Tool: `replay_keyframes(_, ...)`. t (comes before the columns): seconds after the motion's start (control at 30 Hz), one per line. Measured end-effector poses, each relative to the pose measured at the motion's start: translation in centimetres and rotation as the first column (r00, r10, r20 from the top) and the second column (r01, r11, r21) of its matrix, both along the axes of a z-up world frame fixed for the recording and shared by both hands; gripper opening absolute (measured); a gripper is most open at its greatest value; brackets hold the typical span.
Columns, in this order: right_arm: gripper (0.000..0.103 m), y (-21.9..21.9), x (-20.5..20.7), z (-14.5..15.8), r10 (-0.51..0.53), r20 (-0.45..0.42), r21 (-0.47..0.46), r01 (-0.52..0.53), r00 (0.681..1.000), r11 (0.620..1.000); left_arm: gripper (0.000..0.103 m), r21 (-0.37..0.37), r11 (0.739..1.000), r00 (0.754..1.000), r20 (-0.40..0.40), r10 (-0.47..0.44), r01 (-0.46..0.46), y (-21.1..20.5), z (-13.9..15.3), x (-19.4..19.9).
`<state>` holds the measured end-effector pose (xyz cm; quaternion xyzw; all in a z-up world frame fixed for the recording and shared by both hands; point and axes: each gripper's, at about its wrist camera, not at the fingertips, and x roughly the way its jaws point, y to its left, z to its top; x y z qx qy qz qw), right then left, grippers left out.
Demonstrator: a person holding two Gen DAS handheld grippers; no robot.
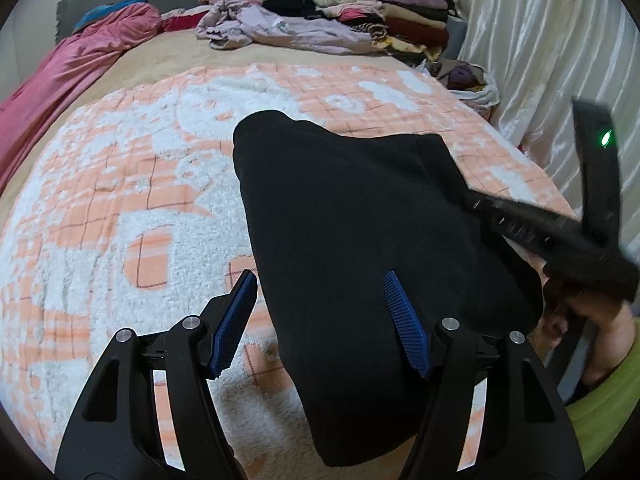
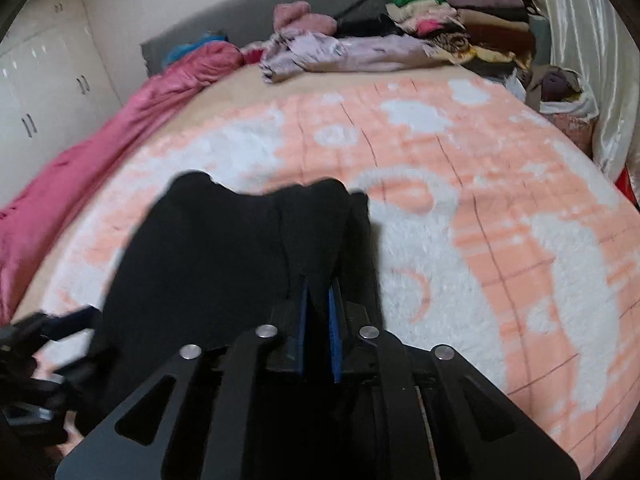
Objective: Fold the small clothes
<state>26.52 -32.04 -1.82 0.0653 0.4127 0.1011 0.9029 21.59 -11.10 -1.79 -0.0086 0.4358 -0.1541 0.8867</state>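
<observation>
Fabric is bunching between the blue pads of the right gripper [image 2: 318, 316] — it is pinching the near right edge of the black garment [image 1: 360, 216], which is lying on the peach-and-white blanket [image 1: 120, 200]. The garment's long axis is running away from the person toward the clothes pile [image 1: 380, 12] beyond the blanket. The left gripper [image 1: 324, 324] is hovering spread wide over the garment's near left edge, one pad above the cloth and one above the blanket — likely the next corner to be taken.
</observation>
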Motion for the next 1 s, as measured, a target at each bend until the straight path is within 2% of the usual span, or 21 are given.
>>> replay_keyframes(0.07,0.016,-0.1,0.0,-0.4,-0.011,0.011,0.002,0.011,1.000,1.000,0.059,-0.016,1.000,1.000,-0.014,0.005,-0.005,0.3,-0.1,0.1)
replay_keyframes(0.1,0.025,-0.3,-0.1,-0.2,-0.022,0.014,-0.001,0.022,1.000,1.000,0.059,-0.013,1.000,1.000,-0.015,0.005,-0.006,0.3,-0.1,0.1)
replay_keyframes(0.13,0.028,-0.5,-0.3,0.0,-0.031,0.015,0.008,0.031,0.999,0.999,0.059,-0.006,1.000,1.000,-0.012,0.003,-0.003,0.4,-0.1,0.1)
replay_keyframes(0.2,0.028,-1.0,-0.8,0.7,-0.055,0.032,0.033,0.054,0.998,0.998,0.059,0.000,1.000,1.000,-0.010,0.003,-0.003,0.3,0.0,0.1)
replay_keyframes(0.27,0.029,-1.0,-2.2,2.0,-0.068,0.081,0.019,0.067,0.994,0.998,0.059,0.002,1.000,1.000,-0.006,0.005,-0.005,0.4,0.0,0.1)
replay_keyframes(0.37,0.030,-0.8,-4.5,3.5,-0.045,0.137,0.035,0.041,0.989,0.999,0.059,-0.008,1.000,1.000,-0.011,0.007,-0.007,0.6,0.0,0.0)
replay_keyframes(0.47,0.033,-0.1,-6.0,3.7,0.002,0.125,0.043,-0.007,0.992,0.999,0.059,-0.006,1.000,1.000,-0.009,0.006,-0.006,0.6,-0.1,0.0)
replay_keyframes(0.53,0.041,0.2,-6.5,3.5,0.013,0.105,0.044,-0.018,0.994,0.999,0.059,-0.006,1.000,1.000,-0.008,0.008,-0.008,0.7,-0.1,-0.1)
replay_keyframes(0.6,0.041,0.1,-6.9,3.0,0.018,0.080,0.068,-0.024,0.997,0.997,0.059,-0.005,1.000,1.000,-0.007,0.008,-0.008,0.7,0.0,-0.1)
replay_keyframes(0.67,0.041,-0.1,-7.0,2.2,0.022,0.049,0.102,-0.027,0.999,0.994,0.059,-0.006,1.000,1.000,-0.007,0.009,-0.009,0.8,0.0,-0.1)
replay_keyframes(0.7,0.032,-0.1,-7.0,1.9,0.021,0.040,0.102,-0.025,0.999,0.994,0.059,-0.007,1.000,1.000,-0.007,0.010,-0.010,0.7,0.0,-0.1)
replay_keyframes(0.73,0.014,-0.1,-6.9,1.5,0.026,0.030,0.107,-0.029,0.999,0.994,0.059,-0.012,1.000,1.000,-0.007,0.010,-0.010,0.8,0.0,-0.1)
replay_keyframes(0.8,0.014,-0.2,-7.2,1.3,0.019,0.031,0.114,-0.022,0.999,0.993,0.059,-0.013,1.000,1.000,-0.006,0.006,-0.006,0.7,0.2,-0.3)
replay_keyframes(0.9,0.013,0.3,-7.8,1.4,0.008,0.054,0.048,-0.010,0.999,0.999,0.059,-0.002,1.000,1.000,0.005,-0.003,0.003,0.7,0.4,-0.8)
replay_keyframes(1.0,0.011,0.2,-8.0,1.2,-0.012,0.059,0.022,0.011,0.998,1.000,0.059,-0.005,1.000,1.000,0.004,-0.005,0.005,0.6,0.4,-1.1)
